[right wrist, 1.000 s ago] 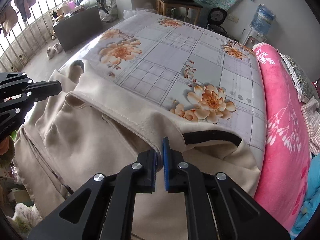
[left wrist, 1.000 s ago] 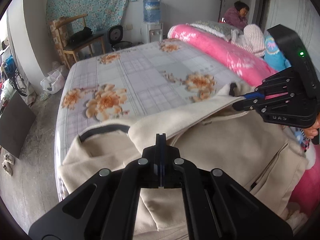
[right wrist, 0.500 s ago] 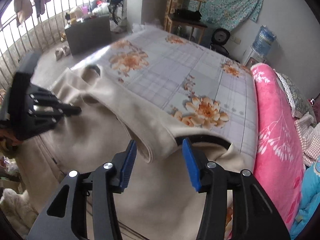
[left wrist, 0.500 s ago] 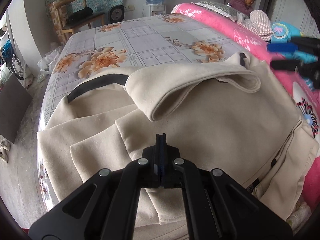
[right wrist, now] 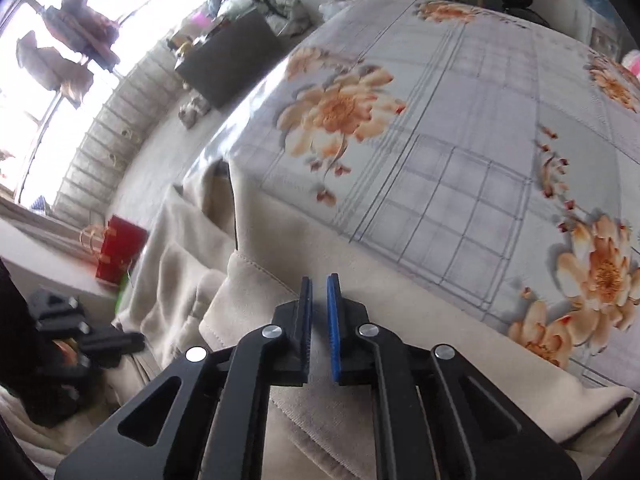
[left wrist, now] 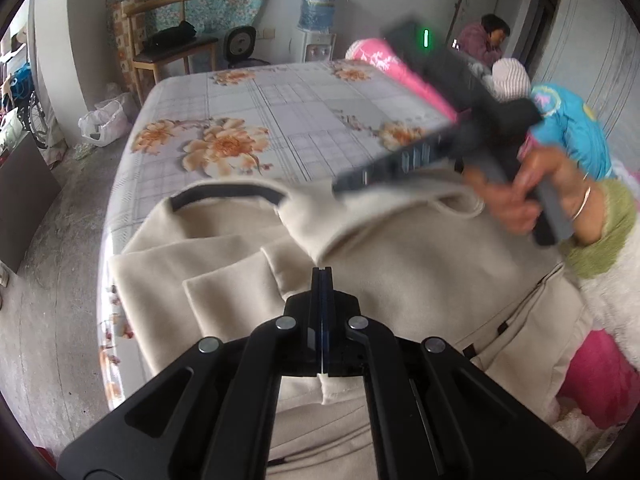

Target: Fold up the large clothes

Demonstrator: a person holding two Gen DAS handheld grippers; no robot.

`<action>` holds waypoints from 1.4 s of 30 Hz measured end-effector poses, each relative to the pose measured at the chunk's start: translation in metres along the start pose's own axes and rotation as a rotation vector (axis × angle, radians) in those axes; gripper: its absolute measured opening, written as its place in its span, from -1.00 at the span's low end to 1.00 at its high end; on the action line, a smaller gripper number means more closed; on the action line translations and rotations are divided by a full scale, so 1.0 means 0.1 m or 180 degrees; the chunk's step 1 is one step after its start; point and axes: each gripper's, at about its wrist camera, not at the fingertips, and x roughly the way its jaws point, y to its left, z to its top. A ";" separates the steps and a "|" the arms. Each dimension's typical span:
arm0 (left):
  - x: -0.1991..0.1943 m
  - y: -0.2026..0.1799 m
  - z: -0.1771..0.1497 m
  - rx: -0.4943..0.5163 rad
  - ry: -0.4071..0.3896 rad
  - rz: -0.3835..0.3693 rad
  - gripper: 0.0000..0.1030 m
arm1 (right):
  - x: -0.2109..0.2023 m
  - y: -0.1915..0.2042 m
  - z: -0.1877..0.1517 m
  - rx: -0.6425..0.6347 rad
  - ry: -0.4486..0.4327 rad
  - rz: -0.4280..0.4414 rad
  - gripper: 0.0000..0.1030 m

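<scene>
A large beige coat [left wrist: 420, 280] lies partly folded on the near end of a bed; its black-lined collar [left wrist: 224, 194] faces the far side. It also shows in the right wrist view [right wrist: 248, 320]. My left gripper [left wrist: 321, 276] is shut, and a strip of beige cloth shows just below its jaws. My right gripper [right wrist: 318, 284] hovers over the folded sleeve with its blue pads a narrow gap apart and nothing between them. It also shows blurred in the left wrist view [left wrist: 400, 164], over the coat's folded edge.
The bed sheet [left wrist: 288, 112] is grey check with orange flowers. A pink quilt [left wrist: 404, 76] and blue clothes [left wrist: 568, 128] lie along the right side. A chair [left wrist: 168, 52], water dispenser [left wrist: 316, 20] and seated person [left wrist: 484, 40] are at the back. A red bag [right wrist: 118, 248] stands on the floor.
My right gripper let go of the coat's edge, opened wide, then nearly closed while swinging left over the coat. My left gripper stayed shut.
</scene>
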 end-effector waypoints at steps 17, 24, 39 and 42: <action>1.04 -0.01 0.26 -0.0299 0.0332 -0.0298 -1.00 | -0.63 0.14 -0.65 -0.0688 -0.0575 -0.0453 -0.86; 1.03 -0.01 0.22 -0.0339 0.0295 -0.0300 -1.00 | -0.50 -0.20 -0.98 -0.0490 -0.0408 -0.0785 -0.79; 0.96 0.02 0.13 -0.0501 0.0223 -0.0378 -1.00 | -0.70 -0.68 -1.15 0.0842 -0.0540 -0.0498 -0.58; 0.95 -0.01 0.13 -0.0573 0.0268 -0.0408 -1.00 | -0.80 -0.67 -1.07 0.0884 -0.0572 -0.0518 -0.70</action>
